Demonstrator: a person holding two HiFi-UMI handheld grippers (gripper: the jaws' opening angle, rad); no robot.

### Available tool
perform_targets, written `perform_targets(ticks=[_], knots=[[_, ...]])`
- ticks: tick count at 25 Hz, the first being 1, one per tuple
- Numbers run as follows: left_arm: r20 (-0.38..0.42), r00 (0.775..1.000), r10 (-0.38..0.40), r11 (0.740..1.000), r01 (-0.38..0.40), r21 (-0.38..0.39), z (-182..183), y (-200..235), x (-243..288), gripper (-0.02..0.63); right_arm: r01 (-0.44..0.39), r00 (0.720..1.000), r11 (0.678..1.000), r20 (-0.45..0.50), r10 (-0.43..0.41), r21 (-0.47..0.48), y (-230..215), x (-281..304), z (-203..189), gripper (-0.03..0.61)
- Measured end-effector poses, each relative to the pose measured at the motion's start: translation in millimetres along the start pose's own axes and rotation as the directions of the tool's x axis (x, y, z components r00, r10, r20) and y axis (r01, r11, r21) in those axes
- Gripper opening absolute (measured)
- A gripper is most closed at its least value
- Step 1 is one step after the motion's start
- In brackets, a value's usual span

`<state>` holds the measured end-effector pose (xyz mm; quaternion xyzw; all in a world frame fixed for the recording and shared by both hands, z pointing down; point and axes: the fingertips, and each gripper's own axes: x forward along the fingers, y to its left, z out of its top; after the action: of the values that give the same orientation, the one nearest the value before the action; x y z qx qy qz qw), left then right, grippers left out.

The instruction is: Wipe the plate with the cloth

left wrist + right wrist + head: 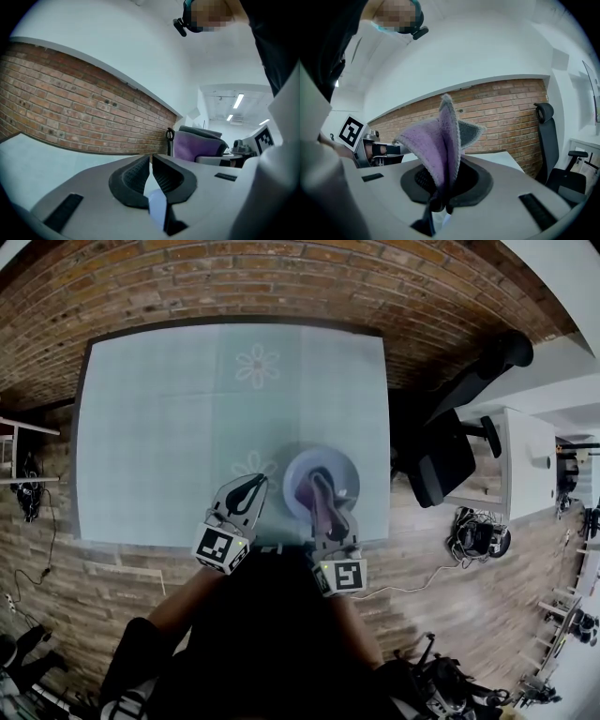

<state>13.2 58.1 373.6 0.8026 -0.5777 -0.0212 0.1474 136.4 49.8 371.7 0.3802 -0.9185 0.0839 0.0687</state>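
Quick status from my end. The right tool (321, 489) is clamped on the cloth (437, 146). It's a purple cloth with a grey edge, pinched in a fold between the jaws and fanning out past the tips.

In the head view that bunch sits right over the middle of the plate (350, 468), so the plate is straight below the tool tip, not off to either side. I can't tell from here whether the cloth is actually touching the plate or hanging just above it. The tool's long axis runs from me out over the plate's near rim toward the far edge, so I reckon the wipe is just a press down and a swirl.

The left tool (253, 486) has its jaws together with nothing in them. It's just beside the plate on its left, not touching it. The right one is clearly the one doing the job, though the left is near enough to steady the rim if the plate slides.

The plate sits near the front right corner of the tabletop (169, 427), on a pale green covering with a flower print. There's a brick wall behind, a wood-look floor, and an office chair (441, 460) off to the right.
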Motion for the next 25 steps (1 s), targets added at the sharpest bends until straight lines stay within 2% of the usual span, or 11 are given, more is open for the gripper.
perform_targets(ticks=[5, 11, 15, 25], knots=[[-0.007, 1.000, 0.008, 1.000, -0.008, 0.003, 0, 3, -1, 0.044, 0.023, 1.000, 1.000, -0.004, -0.023, 0.009, -1, -1, -1, 0.060], [-0.015, 1.000, -0.006, 1.000, 0.006, -0.009, -4, 0, 1, 0.044, 0.006, 1.000, 1.000, -0.024, -0.007, -0.019, 1, 0, -7, 0.060], [-0.038, 0.999, -0.017, 0.999, 0.016, -0.028, -11, 0, 5, 0.044, 0.010, 1.000, 1.000, -0.027, -0.010, -0.004, -2, 2, -4, 0.060], [-0.056, 0.998, -0.036, 0.999, 0.035, -0.019, -13, -4, 10, 0.044, -0.011, 1.000, 1.000, -0.020, 0.011, -0.027, 0, 8, 2, 0.060]])
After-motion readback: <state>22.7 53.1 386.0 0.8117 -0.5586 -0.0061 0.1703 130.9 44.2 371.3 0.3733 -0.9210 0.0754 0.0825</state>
